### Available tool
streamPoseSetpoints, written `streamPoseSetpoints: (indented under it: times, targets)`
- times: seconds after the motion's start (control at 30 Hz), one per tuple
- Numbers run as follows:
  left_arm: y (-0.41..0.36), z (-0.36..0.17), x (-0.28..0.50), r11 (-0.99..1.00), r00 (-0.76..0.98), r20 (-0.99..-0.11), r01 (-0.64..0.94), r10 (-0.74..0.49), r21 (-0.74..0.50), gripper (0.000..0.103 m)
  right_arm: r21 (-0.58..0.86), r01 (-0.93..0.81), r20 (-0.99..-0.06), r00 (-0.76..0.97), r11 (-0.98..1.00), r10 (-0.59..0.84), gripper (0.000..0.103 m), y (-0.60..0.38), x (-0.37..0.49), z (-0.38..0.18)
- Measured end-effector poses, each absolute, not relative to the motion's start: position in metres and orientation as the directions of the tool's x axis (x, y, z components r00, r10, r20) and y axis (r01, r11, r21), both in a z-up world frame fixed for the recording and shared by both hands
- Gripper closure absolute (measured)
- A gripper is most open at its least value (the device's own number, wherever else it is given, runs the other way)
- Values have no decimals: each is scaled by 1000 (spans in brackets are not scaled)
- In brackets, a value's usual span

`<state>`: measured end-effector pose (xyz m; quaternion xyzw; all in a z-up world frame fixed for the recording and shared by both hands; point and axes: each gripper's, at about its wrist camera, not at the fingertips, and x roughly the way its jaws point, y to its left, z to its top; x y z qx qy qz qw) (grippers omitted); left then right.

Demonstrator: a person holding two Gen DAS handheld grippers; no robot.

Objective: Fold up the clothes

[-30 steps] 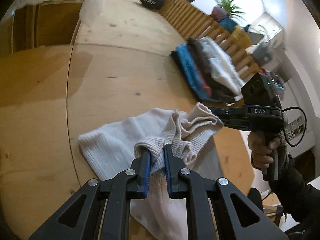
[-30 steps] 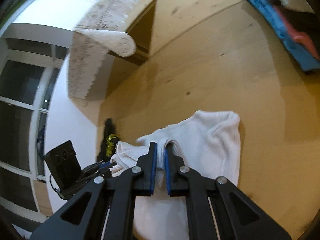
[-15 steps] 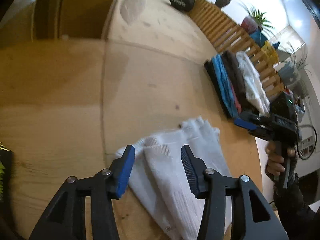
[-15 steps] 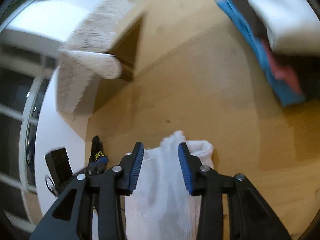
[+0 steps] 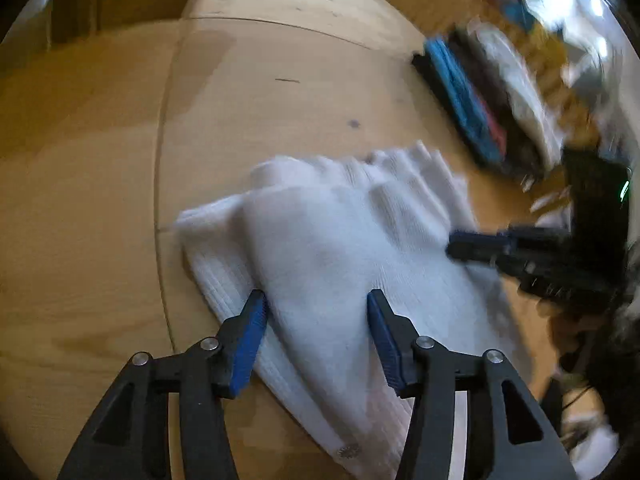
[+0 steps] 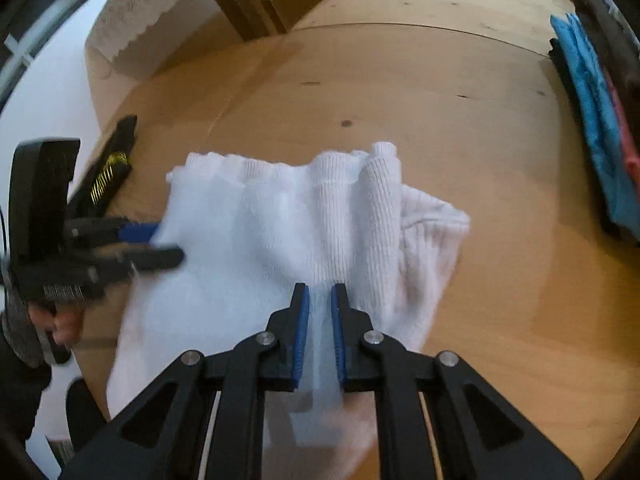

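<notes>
1. Where the left wrist camera looks down, a white ribbed knit garment (image 5: 340,248) lies folded on the pale wooden table (image 5: 100,200), soft ridges running along its cuff. The left gripper (image 5: 316,304) hovers over it, its black arms and blue ridged pads spread wide, nothing between them. At the right the right gripper (image 5: 460,246) shows blurred over the garment's edge; from this view I cannot tell its state. A stack of folded clothes (image 5: 472,96), blue, dark and white, sits farther back.

2. From the right wrist camera, the right gripper (image 6: 320,304) sits low over the garment (image 6: 280,232), pads narrowly apart, gripping nothing. The left gripper (image 6: 160,244) reaches in at the left edge, held by a hand (image 6: 56,324). A flat black object (image 6: 108,168) lies beside it.
</notes>
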<state>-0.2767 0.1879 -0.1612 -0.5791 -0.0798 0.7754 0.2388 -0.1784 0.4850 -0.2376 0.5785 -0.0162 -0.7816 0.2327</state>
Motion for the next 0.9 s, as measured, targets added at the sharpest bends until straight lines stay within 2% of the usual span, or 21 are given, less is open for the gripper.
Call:
streamPoseSetpoints:
  times: [0.03, 0.07, 0.1, 0.17, 0.2, 0.33, 0.47, 0.6, 0.9]
  targets:
    - [181, -156, -277, -883, -236, -860, -255, 452, -394, 54, 285, 332, -892, -251, -899, -376, 88, 493, -178, -229]
    - [174, -152, -278, -892, -256, -861, -233, 440, -387, 56, 276, 318, -887, -279, -907, -368, 81, 501, -178, -221]
    - [169, -147, -279, -900, -277, -860, -216, 428, -378, 55, 258, 301, -879, -322, -918, -352, 65, 510, -178, -212]
    - [163, -138, -284, -915, -308, -864, -193, 399, -354, 50, 217, 278, -866, -388, -936, -316, 49, 523, -180, -203]
    - [164, -139, -287, -926, -307, -876, -184, 373, -330, 47, 198, 268, -860, -413, -943, -299, 47, 529, -182, -201]
    - [176, -147, -295, -957, -291, -915, -168, 279, -238, 46, 185, 247, -886, -377, -951, -270, 47, 530, -190, -209]
    - [182, -150, -297, -961, -295, -919, -168, 262, -220, 46, 189, 245, -919, -297, -951, -260, 47, 521, -195, -223]
    - [188, -154, -298, -965, -298, -923, -167, 245, -202, 45, 120, 319, -939, -272, -940, -212, 47, 509, -200, -234]
    - [184, -160, -307, -972, -285, -933, -145, 220, -185, 42, 195, 314, -942, -205, -929, -266, 42, 522, -215, -242]
